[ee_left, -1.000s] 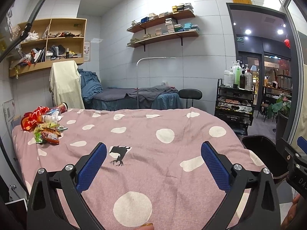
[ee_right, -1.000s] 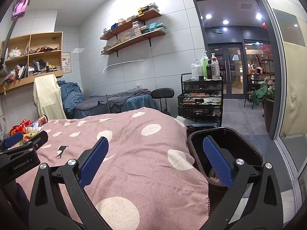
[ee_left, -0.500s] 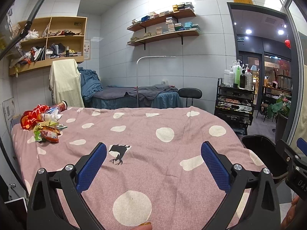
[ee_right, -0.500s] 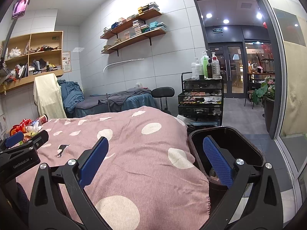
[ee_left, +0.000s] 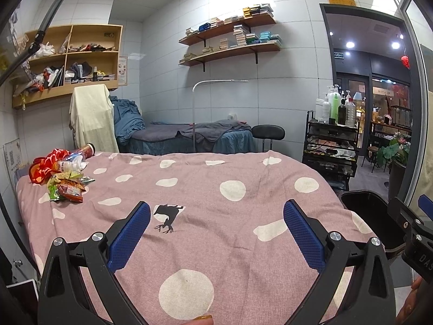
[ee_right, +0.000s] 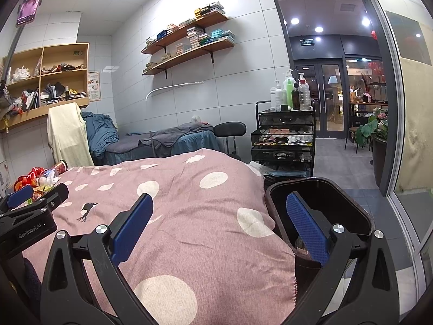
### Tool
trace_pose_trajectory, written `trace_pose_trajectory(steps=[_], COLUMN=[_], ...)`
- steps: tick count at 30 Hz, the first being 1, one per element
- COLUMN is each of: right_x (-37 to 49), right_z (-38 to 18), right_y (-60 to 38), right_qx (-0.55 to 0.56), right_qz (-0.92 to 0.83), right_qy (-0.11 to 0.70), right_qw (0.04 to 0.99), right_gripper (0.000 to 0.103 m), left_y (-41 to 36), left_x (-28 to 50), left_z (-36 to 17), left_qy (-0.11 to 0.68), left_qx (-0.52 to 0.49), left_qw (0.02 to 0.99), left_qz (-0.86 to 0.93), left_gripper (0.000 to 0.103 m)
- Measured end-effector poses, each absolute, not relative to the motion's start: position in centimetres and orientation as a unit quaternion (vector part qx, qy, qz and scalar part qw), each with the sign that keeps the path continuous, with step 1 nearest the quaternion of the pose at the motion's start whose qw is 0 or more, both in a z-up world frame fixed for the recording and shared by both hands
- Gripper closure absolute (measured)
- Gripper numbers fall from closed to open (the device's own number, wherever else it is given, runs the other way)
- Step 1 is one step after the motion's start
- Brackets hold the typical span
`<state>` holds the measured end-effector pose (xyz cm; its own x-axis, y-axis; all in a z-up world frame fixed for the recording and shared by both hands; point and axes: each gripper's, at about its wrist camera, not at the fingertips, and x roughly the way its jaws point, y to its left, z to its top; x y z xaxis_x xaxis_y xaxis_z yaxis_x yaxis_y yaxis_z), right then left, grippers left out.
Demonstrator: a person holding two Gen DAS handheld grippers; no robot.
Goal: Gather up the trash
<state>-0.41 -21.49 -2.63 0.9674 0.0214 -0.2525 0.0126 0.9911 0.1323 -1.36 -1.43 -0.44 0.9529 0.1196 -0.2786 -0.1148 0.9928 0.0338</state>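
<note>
Hiding behind left claw [ee_right: 16, 200], trash pile [ee_right: 40, 177], bin [ee_right: 338, 189] bottom unseen

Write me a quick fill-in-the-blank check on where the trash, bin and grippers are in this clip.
1. The trash pile lies on the bed's far ____ corner.
2. The black bin stands off the bed's ____ edge.
3. The left gripper and the right gripper are both ____ and empty.

Missing words: left; right; open

Probably a massage parlour: treatment beds [ee_left: 189, 135], lotion trolley [ee_left: 331, 146].
</note>
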Motion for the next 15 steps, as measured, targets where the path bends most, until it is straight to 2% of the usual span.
trace_pose_trajectory(steps=[15], right_x=[-0.3], right_z=[-2.82], right_y=[-21.5], right_qx=[0.068], right_qz=[0.001], right_qy=[0.13], right_qw=[0.989], right_gripper=[0.006], left_y=[-1.56], left_x=[-1.53], left_z=[-0.34], left_qy=[0.134], left_qx=[0.005], left_qw=[0.99], left_qz=[0.05], left_gripper=[0.005])
